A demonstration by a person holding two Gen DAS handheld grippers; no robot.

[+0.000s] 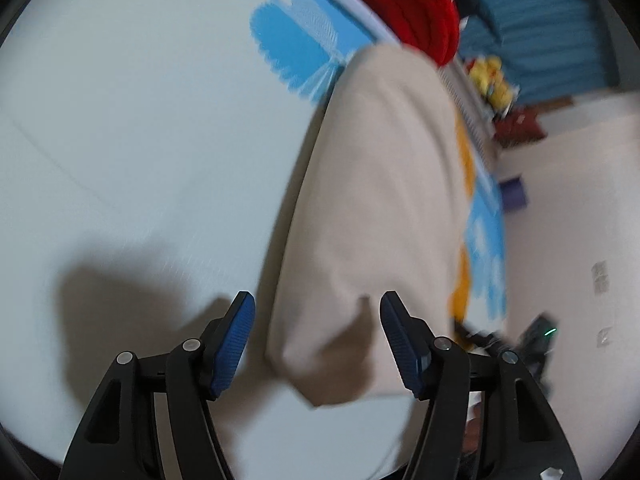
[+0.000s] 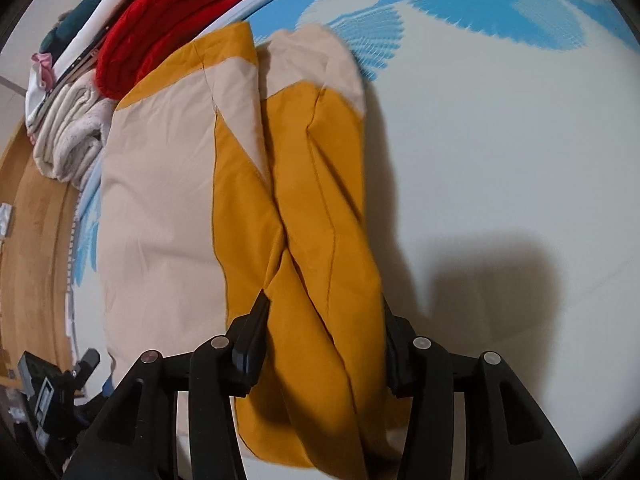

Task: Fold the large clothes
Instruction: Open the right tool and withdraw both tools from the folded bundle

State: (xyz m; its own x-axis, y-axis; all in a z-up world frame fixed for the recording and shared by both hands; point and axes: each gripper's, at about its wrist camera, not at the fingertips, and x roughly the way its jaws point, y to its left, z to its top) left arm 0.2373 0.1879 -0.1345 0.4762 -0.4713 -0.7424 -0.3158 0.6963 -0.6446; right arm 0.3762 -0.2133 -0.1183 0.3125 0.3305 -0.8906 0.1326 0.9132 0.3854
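Beige-and-mustard garment (image 2: 248, 184), red knit (image 2: 168, 20), blue-feathered white sheet (image 2: 500, 128)

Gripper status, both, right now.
Left gripper: open, holding nothing; the beige fabric lies between its fingers.
Right gripper: open, straddling the mustard sleeves, not clamped.

A white, blue-feathered bedsheet (image 2: 500, 128) carries 1 beige-and-mustard garment (image 2: 240, 200), perhaps folded.
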